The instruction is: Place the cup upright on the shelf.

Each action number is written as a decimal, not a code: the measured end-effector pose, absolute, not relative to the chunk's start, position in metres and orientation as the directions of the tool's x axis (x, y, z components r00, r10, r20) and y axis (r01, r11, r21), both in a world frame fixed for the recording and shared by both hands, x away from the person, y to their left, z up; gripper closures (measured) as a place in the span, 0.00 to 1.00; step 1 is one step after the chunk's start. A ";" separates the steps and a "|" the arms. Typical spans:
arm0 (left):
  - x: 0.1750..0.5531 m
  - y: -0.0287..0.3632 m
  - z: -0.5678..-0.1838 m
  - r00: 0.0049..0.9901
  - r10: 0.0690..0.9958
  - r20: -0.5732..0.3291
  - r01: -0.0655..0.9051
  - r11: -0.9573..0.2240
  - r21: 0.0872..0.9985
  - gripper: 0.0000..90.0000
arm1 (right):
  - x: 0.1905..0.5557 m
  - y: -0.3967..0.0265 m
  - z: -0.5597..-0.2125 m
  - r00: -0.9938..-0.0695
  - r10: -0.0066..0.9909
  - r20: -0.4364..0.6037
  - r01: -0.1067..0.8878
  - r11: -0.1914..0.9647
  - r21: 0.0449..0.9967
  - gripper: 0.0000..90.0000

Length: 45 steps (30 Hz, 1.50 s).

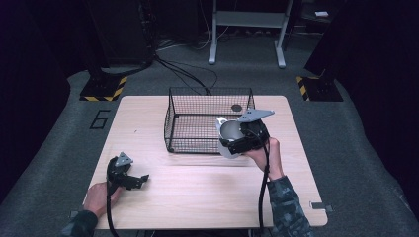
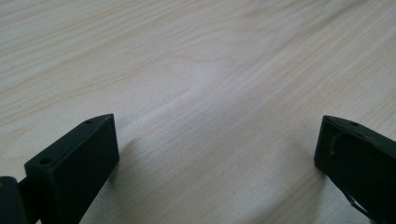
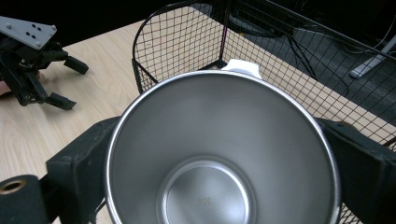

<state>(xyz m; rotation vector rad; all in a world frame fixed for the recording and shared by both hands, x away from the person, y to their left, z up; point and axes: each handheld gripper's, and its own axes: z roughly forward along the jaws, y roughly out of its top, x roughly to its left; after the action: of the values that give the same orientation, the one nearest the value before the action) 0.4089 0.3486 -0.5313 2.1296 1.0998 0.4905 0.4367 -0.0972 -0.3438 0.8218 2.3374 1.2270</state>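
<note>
A white cup (image 1: 228, 132) with a bare steel inside (image 3: 219, 116) is held tilted above the table, at the front right corner of the black wire basket (image 1: 210, 89). My right gripper (image 1: 236, 145) is shut on it, one jaw on each side of its wall; in the right gripper view (image 3: 219, 154) the cup's white handle (image 3: 241, 68) points away towards the basket (image 3: 187, 37). My left gripper (image 1: 141, 181) rests open on the table's front left, nothing between its jaws (image 2: 217, 144). It shows far off in the right gripper view (image 3: 71, 84).
The light wooden table (image 1: 197, 187) carries the basket at its middle back, with a small dark round spot (image 1: 236, 107) at the basket's far right. Beyond the table are floor cables (image 1: 188, 74), a white stand (image 1: 247, 29) and hazard-striped bases (image 1: 104, 90).
</note>
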 end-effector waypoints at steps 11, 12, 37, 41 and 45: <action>0.409 0.349 -0.531 0.572 0.820 0.020 0.564 -0.411 0.717 0.00 | 0.450 -0.089 -0.337 -0.765 0.642 -0.054 0.320 0.452 0.833 0.06; 0.409 0.349 -0.531 0.572 0.820 0.021 0.563 -0.411 0.717 0.00 | 0.451 -0.088 -0.337 -0.764 0.644 -0.048 0.325 0.448 0.833 0.06; 0.409 0.349 -0.531 0.572 0.820 0.021 0.563 -0.411 0.717 0.00 | 0.486 -0.073 -0.330 -0.761 0.649 -0.028 0.350 0.446 0.824 0.06; 0.409 0.349 -0.531 0.572 0.820 0.021 0.563 -0.411 0.717 0.00 | 0.493 -0.071 -0.330 -0.760 0.649 -0.034 0.350 0.452 0.820 0.06; 0.409 0.349 -0.531 0.572 0.820 0.021 0.563 -0.411 0.717 0.00 | 0.500 -0.068 -0.331 -0.753 0.657 -0.028 0.357 0.444 0.822 0.06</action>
<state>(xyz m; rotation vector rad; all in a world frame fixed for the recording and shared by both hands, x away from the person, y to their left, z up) 0.4089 0.3486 -0.5313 2.1301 1.0989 0.4908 0.4996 -0.0677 -0.3308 0.8645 2.3570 1.2192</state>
